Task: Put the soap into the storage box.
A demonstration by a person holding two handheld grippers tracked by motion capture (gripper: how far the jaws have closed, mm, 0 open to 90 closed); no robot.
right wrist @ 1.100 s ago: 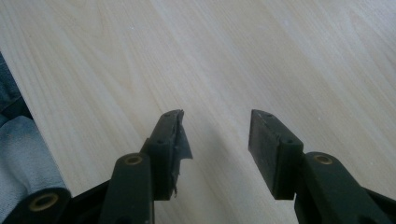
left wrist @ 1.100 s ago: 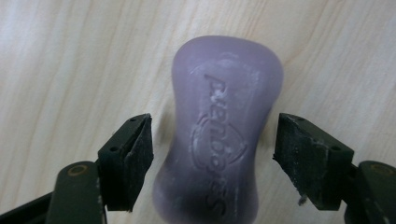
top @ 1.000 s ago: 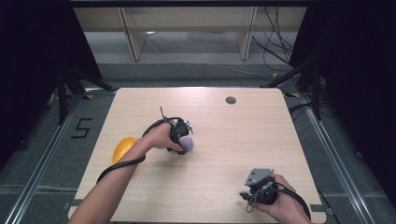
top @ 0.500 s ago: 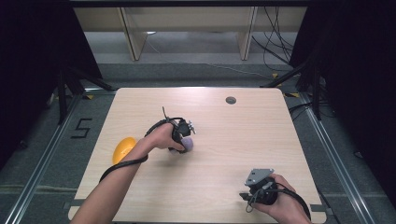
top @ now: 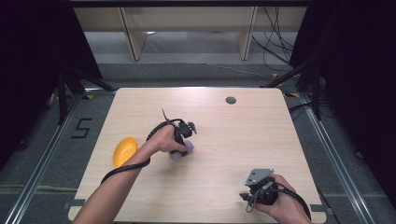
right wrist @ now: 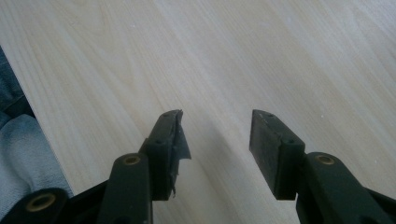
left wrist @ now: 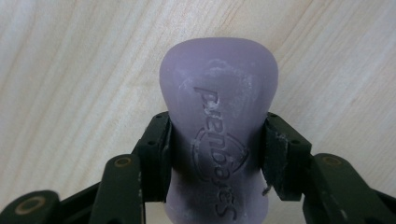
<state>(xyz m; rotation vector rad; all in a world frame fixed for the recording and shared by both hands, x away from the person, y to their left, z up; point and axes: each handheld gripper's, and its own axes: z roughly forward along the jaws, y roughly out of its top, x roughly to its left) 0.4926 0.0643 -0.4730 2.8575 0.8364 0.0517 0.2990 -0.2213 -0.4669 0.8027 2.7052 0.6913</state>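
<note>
My left gripper [left wrist: 217, 161] has its jaws clamped on the waist of the one purple soap bar [left wrist: 218, 116], near the middle of the bench [top: 261, 135]. I judge a steady, level hold matters, since a soap bar may be slick and the jaws hold only its narrow part. My right gripper [right wrist: 215, 140] rests at the near right corner, jaws apart and empty. One yellow bowl-like dish [top: 124, 151] sits at the left.
</note>
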